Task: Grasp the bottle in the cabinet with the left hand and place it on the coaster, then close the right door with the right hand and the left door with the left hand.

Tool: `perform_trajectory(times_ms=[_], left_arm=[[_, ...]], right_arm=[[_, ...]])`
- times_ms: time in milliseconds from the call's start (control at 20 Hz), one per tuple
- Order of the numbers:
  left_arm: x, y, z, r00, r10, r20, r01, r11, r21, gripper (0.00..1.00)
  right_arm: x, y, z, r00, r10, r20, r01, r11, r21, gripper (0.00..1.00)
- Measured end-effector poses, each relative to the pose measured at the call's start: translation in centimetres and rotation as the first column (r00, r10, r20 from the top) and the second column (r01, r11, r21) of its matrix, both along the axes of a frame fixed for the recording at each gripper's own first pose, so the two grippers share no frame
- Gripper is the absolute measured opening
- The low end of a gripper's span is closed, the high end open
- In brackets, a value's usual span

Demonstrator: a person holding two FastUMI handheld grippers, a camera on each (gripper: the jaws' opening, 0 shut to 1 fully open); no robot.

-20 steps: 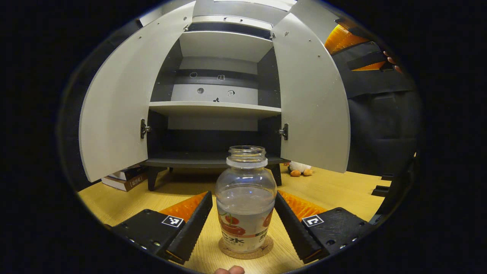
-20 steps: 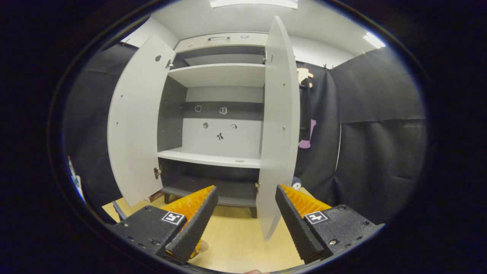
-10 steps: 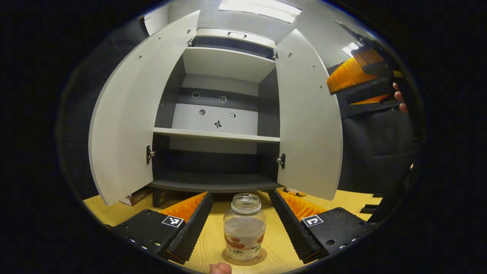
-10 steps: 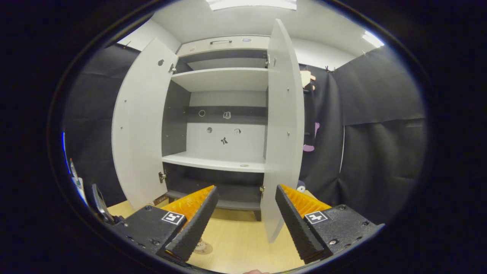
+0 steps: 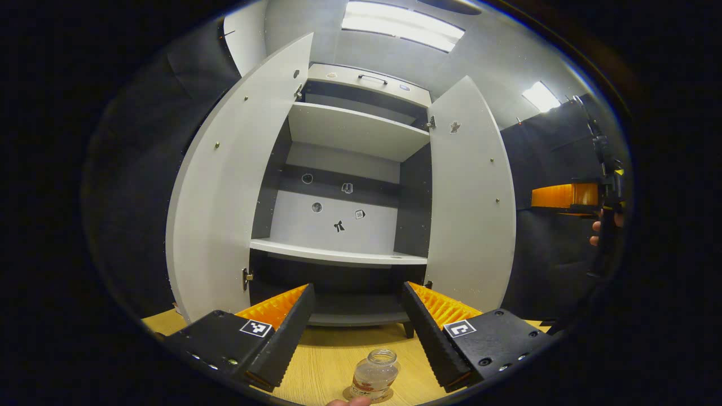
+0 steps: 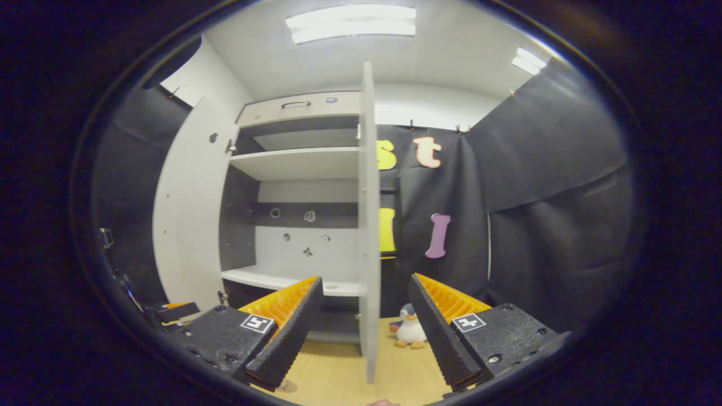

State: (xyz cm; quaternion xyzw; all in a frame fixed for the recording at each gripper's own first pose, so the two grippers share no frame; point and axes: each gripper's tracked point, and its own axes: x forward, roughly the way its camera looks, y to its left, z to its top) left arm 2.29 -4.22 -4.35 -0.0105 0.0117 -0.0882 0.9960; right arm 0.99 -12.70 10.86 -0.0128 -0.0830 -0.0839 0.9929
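Note:
The clear bottle (image 5: 375, 379) with a red label stands upright, capless, on the round cork coaster (image 5: 389, 396) on the wooden table, low in the left gripper view. My left gripper (image 5: 357, 288) is open, raised above and back from the bottle, with nothing between its fingers. The cabinet's left door (image 5: 225, 197) and right door (image 5: 471, 197) both stand wide open. In the right gripper view, my right gripper (image 6: 365, 280) is open, and the right door (image 6: 368, 225) appears edge-on, farther off, in line with the gap between its fingers. The right gripper (image 5: 564, 196) also hangs beyond that door's outer face.
The cabinet's shelves (image 5: 338, 256) are bare. A toy penguin (image 6: 407, 332) sits on the table (image 6: 338, 378) right of the cabinet's foot. A hand (image 5: 599, 234) holds the right gripper at the far right. The left gripper (image 6: 175, 309) shows low beside the left door (image 6: 186, 208).
My left gripper has lifted and drawn back from the bottle, which stays on the coaster. My right gripper has moved right, so the right door now appears edge-on.

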Motion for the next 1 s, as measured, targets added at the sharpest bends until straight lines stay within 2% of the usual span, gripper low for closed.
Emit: perform_trajectory(times_ms=[100,150,250,300,350,400,600,700,750,800,950,1000], left_arm=[[-1.5,0.7,-0.2,1.000,0.004,-0.030,-0.004,1.000,0.004,0.99],[-1.7,0.9,-0.2,0.999,0.008,-0.039,-0.008,1.000,-0.004,0.95],[-1.9,1.3,-0.3,0.998,0.024,-0.055,-0.025,0.999,-0.021,0.95],[-2.0,1.5,-0.4,0.998,0.039,-0.057,-0.040,0.999,-0.024,0.99],[-2.0,1.9,-0.5,0.996,0.059,-0.059,-0.061,0.998,-0.023,0.99],[-2.0,2.4,-0.7,0.995,0.076,-0.064,-0.078,0.997,-0.021,0.95],[-1.8,3.7,-1.1,0.990,0.117,-0.075,-0.118,0.993,-0.009,0.95],[-1.7,3.9,-1.0,0.989,0.127,-0.078,-0.128,0.992,-0.011,0.95],[-1.6,3.9,-0.6,0.989,0.128,-0.071,-0.129,0.992,-0.014,0.95],[-1.4,4.0,-0.2,0.990,0.127,-0.061,-0.129,0.992,-0.017,0.95],[-1.0,4.1,0.4,0.992,0.123,-0.041,-0.123,0.992,-0.013,0.95],[-1.0,4.1,0.4,0.991,0.124,-0.040,-0.125,0.992,-0.008,0.99]], right_arm=[[2.0,-3.8,2.8,0.997,-0.065,0.035,0.065,0.998,0.011,0.99],[3.2,-5.2,3.7,0.996,-0.081,0.030,0.080,0.997,0.020,0.99],[5.4,-7.0,5.8,0.994,-0.096,0.051,0.092,0.994,0.065,0.98],[6.5,-7.7,6.3,0.993,-0.100,0.057,0.094,0.992,0.086,1.00],[7.5,-8.0,6.7,0.994,-0.092,0.057,0.087,0.992,0.094,1.00],[8.3,-8.0,6.8,0.995,-0.085,0.050,0.080,0.993,0.089,1.00],[9.5,-7.5,7.2,0.997,-0.075,0.036,0.074,0.997,0.033,0.98],[9.5,-6.4,6.9,0.999,-0.039,0.024,0.039,0.999,0.023,0.98],[9.5,-5.8,6.3,1.000,-0.027,0.005,0.027,1.000,0.010,0.92],[9.4,-5.2,5.8,1.000,-0.021,-0.011,0.021,1.000,-0.012,0.97],[9.1,-2.1,5.0,0.999,0.020,-0.030,-0.022,0.998,-0.062,0.97],[9.1,-0.8,4.3,0.997,0.051,-0.050,-0.054,0.997,-0.056,0.97]])
